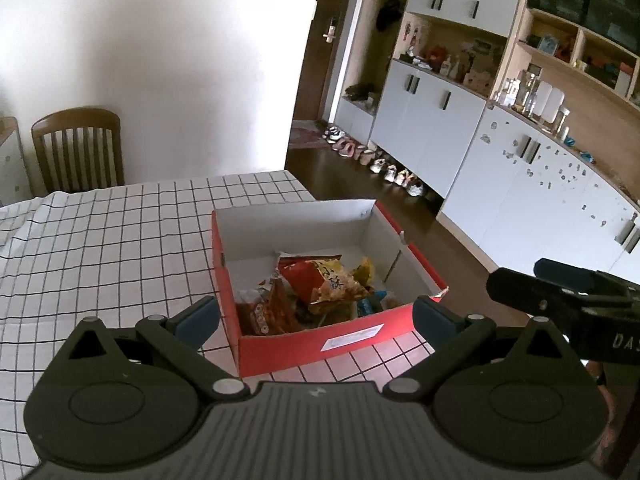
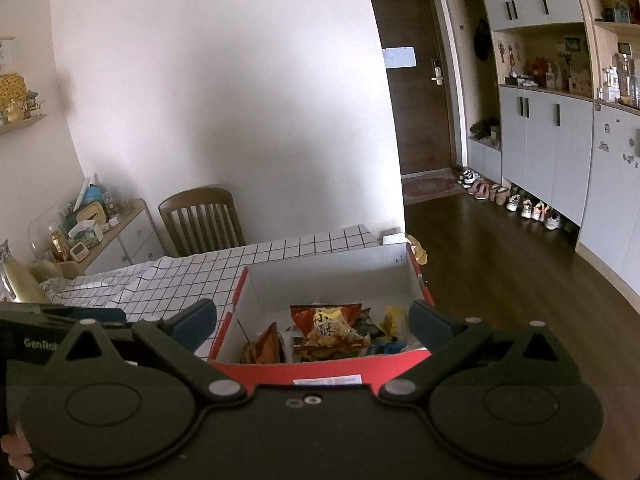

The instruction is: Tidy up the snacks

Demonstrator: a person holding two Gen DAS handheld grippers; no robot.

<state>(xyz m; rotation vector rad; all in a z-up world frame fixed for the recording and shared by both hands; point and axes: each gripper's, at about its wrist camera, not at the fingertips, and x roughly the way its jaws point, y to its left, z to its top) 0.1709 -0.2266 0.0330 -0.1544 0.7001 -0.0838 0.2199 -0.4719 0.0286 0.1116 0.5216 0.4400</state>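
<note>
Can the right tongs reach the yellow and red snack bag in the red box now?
Probably yes. The right tongs are open and empty, the red box has no lid, and the yellow and red snack bag lies on top of the pile.

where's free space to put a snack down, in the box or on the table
Free: the far half of the red box, bare floor up to its back wall, and the checked tablecloth left of the box toward the chair. Crowded: the box's near half, piled with snack packets.
</note>
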